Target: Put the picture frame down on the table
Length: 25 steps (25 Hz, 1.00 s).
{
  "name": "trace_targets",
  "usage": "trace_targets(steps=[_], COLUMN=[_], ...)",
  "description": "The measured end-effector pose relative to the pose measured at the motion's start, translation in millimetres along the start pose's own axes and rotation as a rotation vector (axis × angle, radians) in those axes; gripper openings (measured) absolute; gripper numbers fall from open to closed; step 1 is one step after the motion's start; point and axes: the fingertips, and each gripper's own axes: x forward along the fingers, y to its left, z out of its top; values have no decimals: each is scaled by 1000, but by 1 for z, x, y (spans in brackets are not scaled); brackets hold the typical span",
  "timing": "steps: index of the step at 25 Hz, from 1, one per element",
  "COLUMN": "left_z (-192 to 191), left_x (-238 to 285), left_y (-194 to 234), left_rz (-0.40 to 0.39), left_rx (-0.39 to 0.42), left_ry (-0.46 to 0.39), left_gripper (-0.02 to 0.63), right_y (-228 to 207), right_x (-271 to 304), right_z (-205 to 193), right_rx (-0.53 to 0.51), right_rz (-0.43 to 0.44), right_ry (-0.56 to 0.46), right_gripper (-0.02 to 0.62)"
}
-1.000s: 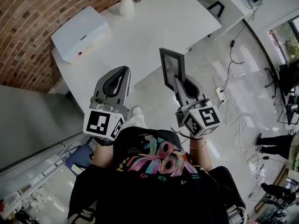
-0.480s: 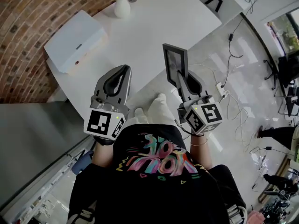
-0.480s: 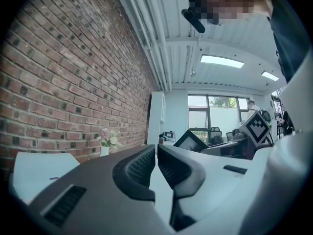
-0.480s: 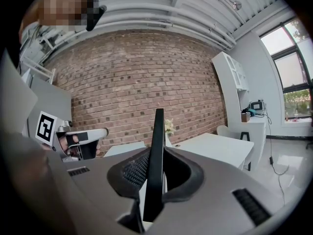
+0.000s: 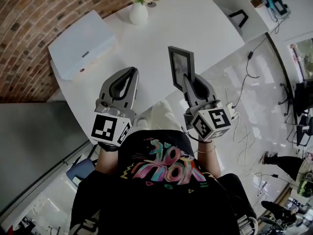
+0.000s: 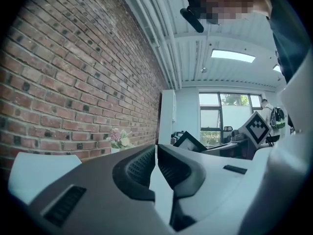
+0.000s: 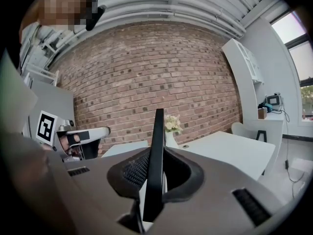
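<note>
A black picture frame (image 5: 180, 67) stands upright in the air over the near edge of the white table (image 5: 181, 23), held by its lower edge. My right gripper (image 5: 188, 81) is shut on it; in the right gripper view the frame (image 7: 155, 155) shows edge-on between the jaws. My left gripper (image 5: 128, 77) hangs over the table's near part, to the left of the frame, shut with nothing in it. In the left gripper view the jaws (image 6: 156, 156) touch, and the frame (image 6: 190, 141) shows to the right.
A flat white box (image 5: 80, 44) lies on the table's left end. A white vase of flowers (image 5: 139, 11) stands at the far edge against the brick wall. White chairs (image 5: 234, 4) stand right of the table. Cables (image 5: 247, 111) run over the glossy floor.
The view has shifted so the table sits slightly lower and nearer in the head view. Both grippers keep their pose, the frame still upright in the right one.
</note>
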Motion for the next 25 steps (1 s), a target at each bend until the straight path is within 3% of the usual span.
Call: trace_targets(steps=[5, 12, 20, 25], left_z=[-12, 6, 14, 14], left_x=[41, 92, 119, 124], left_y=[45, 84, 105, 112], left_rz=[94, 260, 440, 506], left_rx=[-11, -12, -8, -2], left_ry=[-7, -21, -19, -13], left_gripper=[34, 34, 34, 34], right_y=[-25, -53, -62, -60], right_x=[71, 149, 201, 218], right_z=[3, 36, 59, 58], right_rx=[-25, -58, -103, -109], right_rz=[89, 261, 463, 542], right_ry=[30, 81, 123, 152], right_gripper=[84, 84, 84, 84])
